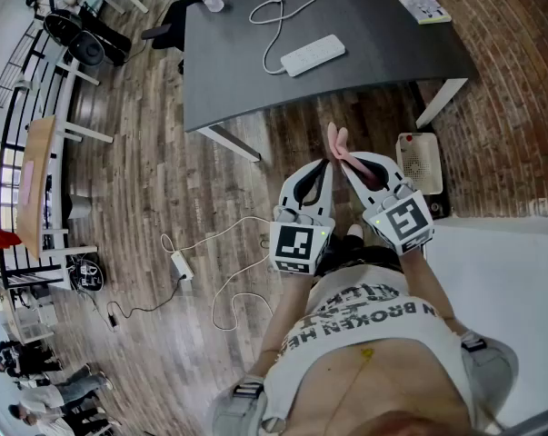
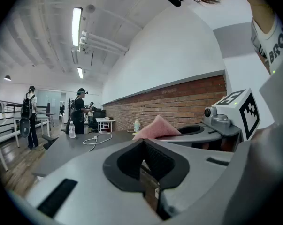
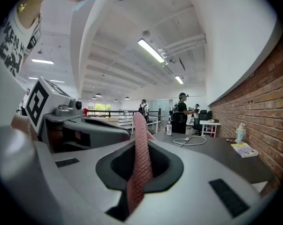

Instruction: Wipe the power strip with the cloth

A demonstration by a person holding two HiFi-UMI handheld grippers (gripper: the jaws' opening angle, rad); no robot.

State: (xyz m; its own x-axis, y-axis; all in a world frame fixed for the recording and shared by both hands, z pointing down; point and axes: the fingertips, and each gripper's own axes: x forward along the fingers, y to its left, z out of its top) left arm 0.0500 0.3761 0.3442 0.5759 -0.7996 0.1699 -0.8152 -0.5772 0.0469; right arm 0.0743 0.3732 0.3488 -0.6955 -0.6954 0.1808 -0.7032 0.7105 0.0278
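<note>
Right hand-held gripper clamps a pink, waffle-textured cloth, left hand-held gripper jaws together, white power strip lying on dark bench

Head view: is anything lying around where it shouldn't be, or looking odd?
A small white power block and its loose cables sprawl across the wooden floor to the person's left, a likely trip hazard. The power strip on the table lies flat, nothing spilled or damaged.

Left claw closed (jaws meeting); right claw, just beside it, clamps the cloth.
</note>
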